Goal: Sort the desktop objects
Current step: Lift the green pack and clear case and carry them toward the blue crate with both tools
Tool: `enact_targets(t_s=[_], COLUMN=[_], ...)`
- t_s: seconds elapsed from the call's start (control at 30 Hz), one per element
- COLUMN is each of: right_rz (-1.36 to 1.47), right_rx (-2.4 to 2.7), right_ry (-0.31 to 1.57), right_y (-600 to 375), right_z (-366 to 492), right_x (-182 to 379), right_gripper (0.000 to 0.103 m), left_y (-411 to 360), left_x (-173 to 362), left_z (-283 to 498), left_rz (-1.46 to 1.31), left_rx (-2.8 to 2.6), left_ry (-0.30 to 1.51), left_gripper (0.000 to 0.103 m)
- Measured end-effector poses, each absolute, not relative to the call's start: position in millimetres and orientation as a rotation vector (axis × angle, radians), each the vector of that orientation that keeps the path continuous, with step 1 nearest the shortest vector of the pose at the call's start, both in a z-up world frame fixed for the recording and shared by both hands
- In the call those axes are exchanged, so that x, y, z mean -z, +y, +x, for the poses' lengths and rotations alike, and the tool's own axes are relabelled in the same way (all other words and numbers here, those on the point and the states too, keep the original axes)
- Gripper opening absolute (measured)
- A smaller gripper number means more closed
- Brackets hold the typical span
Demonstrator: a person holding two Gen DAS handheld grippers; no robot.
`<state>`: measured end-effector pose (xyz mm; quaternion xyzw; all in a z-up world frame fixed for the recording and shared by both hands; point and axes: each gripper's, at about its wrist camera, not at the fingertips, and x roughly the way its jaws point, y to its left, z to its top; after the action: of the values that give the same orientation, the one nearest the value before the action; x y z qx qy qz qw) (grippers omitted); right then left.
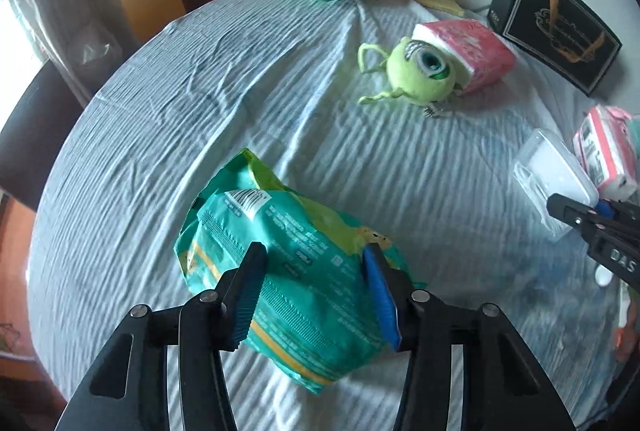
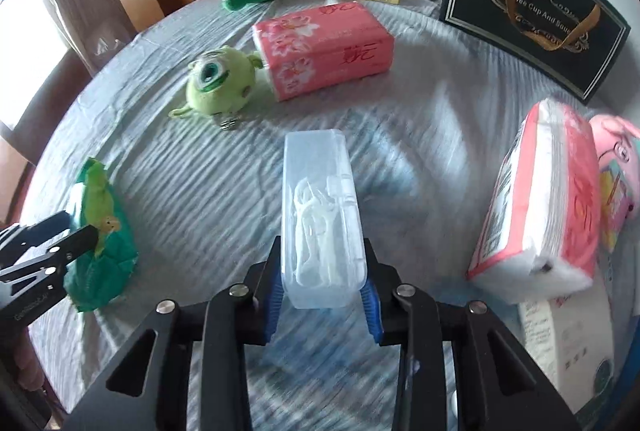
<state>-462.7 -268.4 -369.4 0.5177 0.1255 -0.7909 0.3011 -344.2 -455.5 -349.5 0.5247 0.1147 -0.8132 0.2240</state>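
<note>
**Both tongs loaded: a soft snack bag and a slick floss-pick box**

The left gripper (image 1: 316, 291) is clamped on the green snack bag (image 1: 288, 271), its pads pressing the crinkly sides near the lower end. The bag looks light and puffy, so it will likely dent and slide under pressure; a hold across the middle of the body seems safer than one on the loose top flap.

To the right of the snack bag, the right gripper (image 2: 320, 295) has its jaws together on the near end of the clear plastic box (image 2: 320, 215) of white floss picks. The box is stiff, light and smooth — it may pivot, since only its end is pinched.

Beyond the snack bag lie the one-eyed green plush (image 1: 420, 71) and the pink tissue pack (image 1: 472, 51), which touch each other.
</note>
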Motion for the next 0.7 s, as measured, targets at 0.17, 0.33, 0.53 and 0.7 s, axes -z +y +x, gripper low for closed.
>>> enact_targets(t_s=[0.17, 0.33, 0.53, 0.7], right_rz=[1.386, 1.408, 1.393, 1.375], right_rx=[2.030, 2.012, 2.011, 2.016], right_ry=[0.314, 0.317, 0.349, 0.366], right_y=[-273, -274, -274, -272], right_z=[-437, -431, -428, -424], right_x=[371, 378, 379, 379], right_gripper=[0.033, 0.033, 0.033, 0.033], left_y=[-478, -489, -480, -469], left_x=[348, 338, 376, 383], left_z=[-313, -299, -322, -323], left_rz=[1.427, 1.239, 1.316, 1.307], left_rx=[2.140, 2.017, 1.868, 1.907], left_ry=[0.483, 0.726, 0.754, 0.634], left_gripper=[0.076, 0.096, 0.102, 0.096])
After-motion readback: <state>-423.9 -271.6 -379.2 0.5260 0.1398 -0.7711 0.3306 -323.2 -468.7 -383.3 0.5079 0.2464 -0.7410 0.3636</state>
